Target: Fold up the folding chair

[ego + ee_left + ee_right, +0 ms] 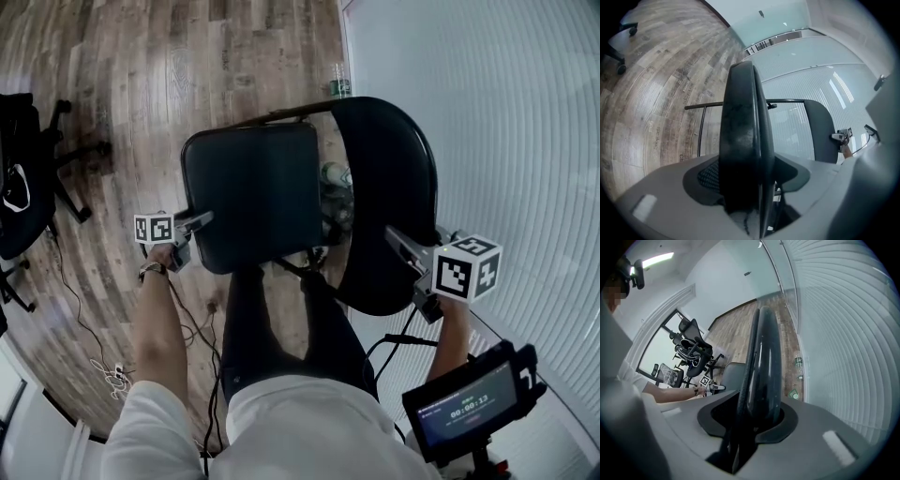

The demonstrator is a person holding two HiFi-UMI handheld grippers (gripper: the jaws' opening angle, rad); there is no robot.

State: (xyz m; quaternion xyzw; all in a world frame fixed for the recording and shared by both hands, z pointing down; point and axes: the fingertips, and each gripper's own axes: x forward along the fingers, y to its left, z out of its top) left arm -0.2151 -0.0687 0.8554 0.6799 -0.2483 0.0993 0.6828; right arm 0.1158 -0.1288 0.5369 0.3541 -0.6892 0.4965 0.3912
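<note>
A black folding chair stands in front of me, its padded seat (251,192) tipped up toward the round backrest (389,187). My left gripper (199,223) is shut on the seat's left edge; in the left gripper view the seat's rim (740,140) fills the gap between the jaws. My right gripper (398,241) is shut on the backrest's near right edge, and in the right gripper view the backrest (764,366) runs straight up from the jaws. That view also shows the seat (733,373) and the left gripper (712,386) beyond it.
A black office chair (23,178) stands at the left on the wood floor, with loose cables (112,375) near my feet. Bottles (339,86) sit by the white blind wall (506,112) on the right. A small screen device (469,403) is at lower right.
</note>
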